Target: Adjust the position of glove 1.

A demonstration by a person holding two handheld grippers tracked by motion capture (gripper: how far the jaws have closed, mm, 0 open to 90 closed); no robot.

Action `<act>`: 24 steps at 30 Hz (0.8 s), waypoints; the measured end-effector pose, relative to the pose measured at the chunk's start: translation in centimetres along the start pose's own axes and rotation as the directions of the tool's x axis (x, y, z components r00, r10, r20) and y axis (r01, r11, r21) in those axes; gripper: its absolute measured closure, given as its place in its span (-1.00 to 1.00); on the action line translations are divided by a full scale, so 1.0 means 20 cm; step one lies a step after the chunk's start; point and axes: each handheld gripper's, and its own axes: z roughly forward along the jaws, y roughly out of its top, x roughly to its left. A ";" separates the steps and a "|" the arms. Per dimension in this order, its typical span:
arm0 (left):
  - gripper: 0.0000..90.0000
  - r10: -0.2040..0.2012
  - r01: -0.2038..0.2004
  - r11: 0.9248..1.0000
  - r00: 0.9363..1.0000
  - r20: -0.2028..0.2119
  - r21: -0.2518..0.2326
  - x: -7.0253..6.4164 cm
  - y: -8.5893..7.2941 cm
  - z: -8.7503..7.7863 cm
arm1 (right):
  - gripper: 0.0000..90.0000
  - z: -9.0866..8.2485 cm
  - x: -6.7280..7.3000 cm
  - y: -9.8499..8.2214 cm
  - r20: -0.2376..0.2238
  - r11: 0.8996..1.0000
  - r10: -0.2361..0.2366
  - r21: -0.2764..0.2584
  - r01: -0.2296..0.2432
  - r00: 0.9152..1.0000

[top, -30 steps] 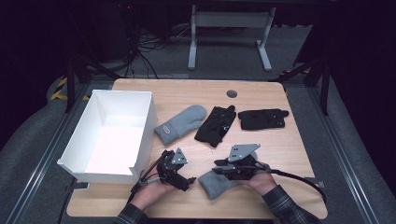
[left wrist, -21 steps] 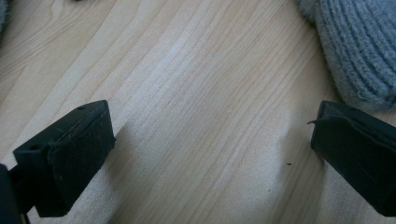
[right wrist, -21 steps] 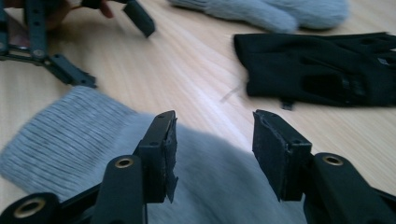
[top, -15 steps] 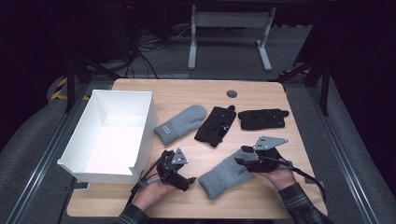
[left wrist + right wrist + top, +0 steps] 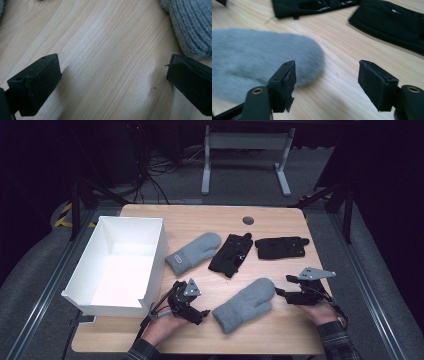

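A grey mitten (image 5: 244, 304) lies flat near the table's front, cuff toward my left gripper (image 5: 201, 312) and tip toward my right gripper (image 5: 280, 293). My left gripper (image 5: 112, 82) is open over bare wood, with the mitten's ribbed cuff (image 5: 191, 25) just ahead of its right jaw. My right gripper (image 5: 327, 82) has just been opening and is open, with bare wood between its jaws. The mitten's fuzzy tip (image 5: 257, 55) lies just ahead of its left jaw. A second grey mitten (image 5: 192, 252) lies farther back.
A white open box (image 5: 89, 288) stands at the table's left. Two black gloves (image 5: 231, 254) (image 5: 281, 247) lie at mid-table, and both appear ahead in the right gripper view (image 5: 312, 6) (image 5: 394, 22). A round dark grommet (image 5: 248, 220) sits near the far edge.
My right gripper moved right, drawing the bunched grey mitten out flat, then opened and came off its tip. My left gripper stayed in place.
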 end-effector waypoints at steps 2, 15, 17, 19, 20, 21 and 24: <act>-1.00 0.000 0.000 1.000 1.000 0.000 0.000 0.00 0.00 0.00 | -0.36 0.01 -0.04 -0.04 0.023 1.000 0.007 0.022 -0.008 1.000; -0.98 -0.019 0.019 0.998 1.000 -0.013 0.052 -0.01 0.03 0.00 | -0.62 0.09 -0.10 -0.12 0.057 0.997 0.023 0.068 -0.027 0.998; -0.98 -0.009 0.009 0.998 1.000 -0.015 0.061 -0.01 0.05 0.00 | -0.63 0.09 -0.10 -0.12 0.055 0.998 0.025 0.064 -0.028 0.998; -0.98 -0.011 0.013 0.999 1.000 -0.022 0.051 -0.01 0.06 -0.01 | -0.64 0.09 -0.10 -0.12 0.055 0.998 0.024 0.065 -0.028 0.998; -0.98 -0.018 0.019 0.999 1.000 -0.018 0.046 -0.01 0.06 -0.02 | -0.65 0.09 -0.10 -0.12 0.053 0.997 0.024 0.065 -0.027 0.998; -0.98 -0.024 0.025 0.999 1.000 -0.013 0.040 -0.01 0.07 -0.02 | -0.65 0.09 -0.10 -0.12 0.053 0.997 0.024 0.066 -0.027 0.998; -0.97 -0.033 0.034 0.999 0.999 -0.020 0.033 0.00 0.09 -0.04 | -0.65 0.09 -0.10 -0.12 0.053 0.997 0.023 0.067 -0.027 0.998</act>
